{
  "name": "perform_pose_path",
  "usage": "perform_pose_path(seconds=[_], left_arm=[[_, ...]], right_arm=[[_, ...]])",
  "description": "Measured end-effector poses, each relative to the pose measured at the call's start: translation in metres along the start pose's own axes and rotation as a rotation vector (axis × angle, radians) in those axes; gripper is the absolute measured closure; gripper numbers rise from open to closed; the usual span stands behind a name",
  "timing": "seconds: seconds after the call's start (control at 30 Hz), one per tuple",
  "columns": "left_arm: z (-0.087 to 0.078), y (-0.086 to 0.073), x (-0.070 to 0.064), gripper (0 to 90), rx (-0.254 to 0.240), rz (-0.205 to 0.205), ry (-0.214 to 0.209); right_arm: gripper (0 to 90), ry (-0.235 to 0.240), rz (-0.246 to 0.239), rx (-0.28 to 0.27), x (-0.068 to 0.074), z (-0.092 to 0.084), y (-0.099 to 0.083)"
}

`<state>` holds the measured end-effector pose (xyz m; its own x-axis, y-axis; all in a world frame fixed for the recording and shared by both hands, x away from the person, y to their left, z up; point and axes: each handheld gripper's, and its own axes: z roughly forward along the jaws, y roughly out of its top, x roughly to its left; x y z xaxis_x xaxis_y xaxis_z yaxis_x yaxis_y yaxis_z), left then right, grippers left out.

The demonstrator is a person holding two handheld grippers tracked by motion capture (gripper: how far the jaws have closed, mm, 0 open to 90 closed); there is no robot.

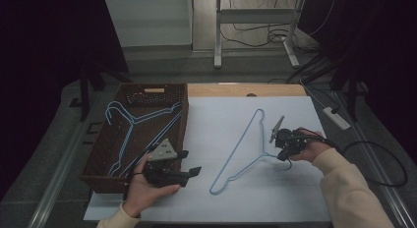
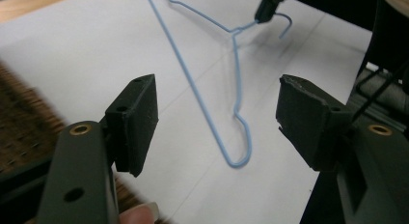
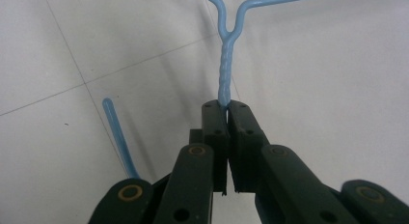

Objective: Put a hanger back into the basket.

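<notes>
My right hand-held gripper (image 3: 226, 105) is clenched on the twisted neck of the blue wire hanger (image 1: 239, 152), mid-right of the high view on the white surface (image 1: 216, 129). Thin coated wire: I'd judge it light, springy and slick, so the twisted neck is the best hold. Long axis runs lower left to upper right; hook end toward my right hand. Left hand-held gripper (image 1: 193, 164) is released, beside the basket (image 1: 101, 181) with another hanger (image 1: 129, 124).

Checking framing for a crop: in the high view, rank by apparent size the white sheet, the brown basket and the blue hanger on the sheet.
1. White sheet
2. Brown basket
3. Blue hanger, wire-thin, clearly smallest in footprint.
</notes>
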<state>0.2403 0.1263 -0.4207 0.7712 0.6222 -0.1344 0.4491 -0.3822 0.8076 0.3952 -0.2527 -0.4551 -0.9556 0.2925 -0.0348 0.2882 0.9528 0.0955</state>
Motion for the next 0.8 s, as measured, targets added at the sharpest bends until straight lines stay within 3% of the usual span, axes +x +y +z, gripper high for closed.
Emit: perform_pose_path(seconds=[0.23, 0.8], left_arm=[[0.033, 0.013, -0.018, 31.8, 0.055, 0.035, -0.054], [0.091, 0.022, -0.034, 29.0, 0.17, 0.065, -0.104]], right_arm=[[87.1, -0.004, -0.005, 0.009, 0.001, -0.004, 0.003], [87.1, -0.004, -0.003, 0.012, 0.001, -0.002, 0.004]])
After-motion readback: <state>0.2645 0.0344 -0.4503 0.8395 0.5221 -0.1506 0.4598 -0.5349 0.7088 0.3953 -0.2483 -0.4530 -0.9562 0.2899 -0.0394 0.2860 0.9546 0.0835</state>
